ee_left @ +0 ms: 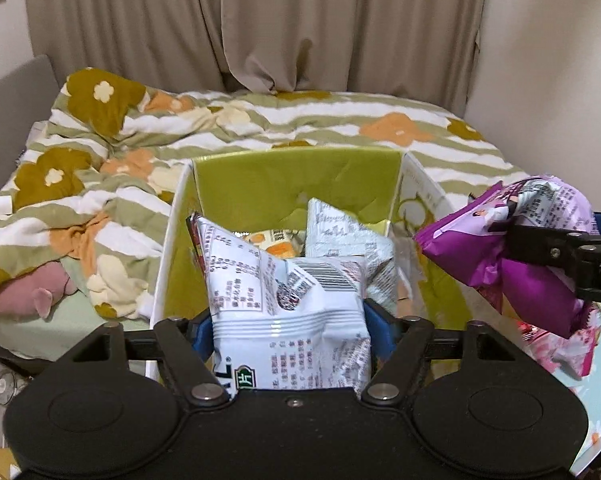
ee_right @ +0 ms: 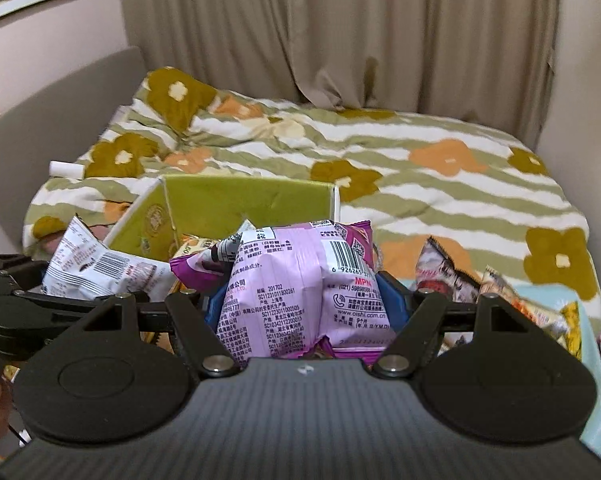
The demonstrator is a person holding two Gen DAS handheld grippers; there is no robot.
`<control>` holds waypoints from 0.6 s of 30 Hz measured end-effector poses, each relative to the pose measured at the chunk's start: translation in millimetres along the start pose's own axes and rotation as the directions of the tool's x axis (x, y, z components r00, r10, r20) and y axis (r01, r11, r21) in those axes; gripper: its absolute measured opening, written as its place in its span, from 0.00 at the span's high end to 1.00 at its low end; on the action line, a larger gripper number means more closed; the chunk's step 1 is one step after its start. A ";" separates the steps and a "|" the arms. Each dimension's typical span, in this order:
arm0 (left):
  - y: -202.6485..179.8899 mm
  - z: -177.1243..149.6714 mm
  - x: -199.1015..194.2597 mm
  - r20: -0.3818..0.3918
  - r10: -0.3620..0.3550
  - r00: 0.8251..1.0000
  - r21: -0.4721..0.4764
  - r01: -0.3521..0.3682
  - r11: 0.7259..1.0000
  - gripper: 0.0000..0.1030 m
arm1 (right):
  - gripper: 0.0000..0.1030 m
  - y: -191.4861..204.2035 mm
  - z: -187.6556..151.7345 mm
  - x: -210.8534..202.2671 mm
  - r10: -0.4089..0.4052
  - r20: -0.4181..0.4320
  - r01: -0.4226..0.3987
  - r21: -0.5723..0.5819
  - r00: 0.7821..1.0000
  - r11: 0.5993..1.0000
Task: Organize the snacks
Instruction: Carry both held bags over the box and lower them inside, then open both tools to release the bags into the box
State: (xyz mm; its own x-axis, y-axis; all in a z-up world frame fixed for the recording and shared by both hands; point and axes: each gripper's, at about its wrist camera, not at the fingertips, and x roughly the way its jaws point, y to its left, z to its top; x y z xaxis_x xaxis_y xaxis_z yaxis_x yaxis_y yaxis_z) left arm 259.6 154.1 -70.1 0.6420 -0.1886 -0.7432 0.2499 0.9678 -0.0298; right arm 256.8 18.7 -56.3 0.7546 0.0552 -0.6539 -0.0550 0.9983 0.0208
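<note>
My left gripper (ee_left: 290,320) is shut on a white snack bag (ee_left: 276,292) and holds it over the near rim of an open green cardboard box (ee_left: 292,184). Inside the box lie another white bag (ee_left: 340,232) and an orange packet (ee_left: 278,240). My right gripper (ee_right: 300,304) is shut on a purple snack bag (ee_right: 300,280), held just right of the box (ee_right: 240,200). That purple bag (ee_left: 488,248) and the right gripper (ee_left: 504,228) show at the right in the left wrist view. The white bag (ee_right: 100,268) shows at left in the right wrist view.
Several loose snack packets (ee_right: 452,272) lie on a light blue surface (ee_right: 592,320) at the right. Behind the box is a bed with a green striped flowered quilt (ee_right: 420,184). A pink soft toy (ee_left: 32,292) lies left. Beige curtains (ee_left: 260,20) hang behind.
</note>
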 end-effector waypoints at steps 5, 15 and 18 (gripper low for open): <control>8.4 -4.8 3.6 0.007 -0.010 1.000 0.036 0.010 0.999 0.04 | 0.14 11.4 -3.4 14.6 -0.028 -0.033 0.029 0.034 0.999 0.999; 21.8 -21.2 -20.2 0.014 0.039 0.999 -0.015 -0.039 0.999 0.04 | 0.13 27.0 -1.0 22.1 0.025 -0.039 -0.024 0.032 0.999 0.999; 23.2 -22.0 -29.4 0.015 0.077 0.997 -0.035 -0.076 0.996 0.04 | 0.13 30.6 3.1 26.0 0.068 -0.037 -0.067 0.031 0.997 0.997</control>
State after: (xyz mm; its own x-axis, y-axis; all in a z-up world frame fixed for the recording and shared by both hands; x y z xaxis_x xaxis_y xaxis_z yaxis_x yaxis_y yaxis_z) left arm 230.6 185.8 -63.7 0.6702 -0.1163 -0.7330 0.1749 0.9846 0.0037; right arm 276.7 50.7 -70.4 0.7244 0.1221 -0.6784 -0.0846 0.9925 0.0882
